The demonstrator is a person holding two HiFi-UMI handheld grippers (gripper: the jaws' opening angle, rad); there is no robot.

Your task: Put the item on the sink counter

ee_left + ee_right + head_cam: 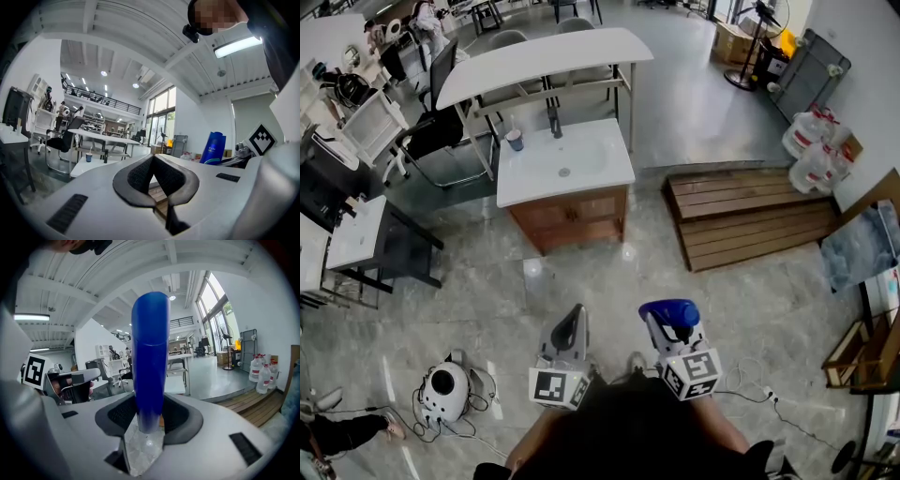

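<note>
Blue plastic bottle [150, 352] stood upright between the jaws of the right gripper [149, 417], whose dark pads were pressed against its lower part from both sides, so the bottle was firmly gripped. In the head view that gripper was held low in front of the person, above the grey marbled floor [487, 281], with the bottle's rounded top towards the camera.

Just beside it was the left gripper [153, 159]. Its jaws were brought together at the tips and nothing sat between them.

Farther ahead, well apart from both grippers, stood the white sink counter [614, 167] on a brown wooden cabinet [572, 220]. A dark faucet [555, 122] rose at the back of the basin, and a small cup [515, 140] stood near the counter's back left corner. The bottle was therefore not on the counter but in the air, held by the right gripper.

Behind the sink was a long white curved table [544, 56]. To the right of the cabinet a slatted wooden platform [750, 216] lay on the floor, and beyond it, by the wall, were several clear water jugs [811, 141]. A round white device [445, 389] with cables lay on the floor at the lower left.
</note>
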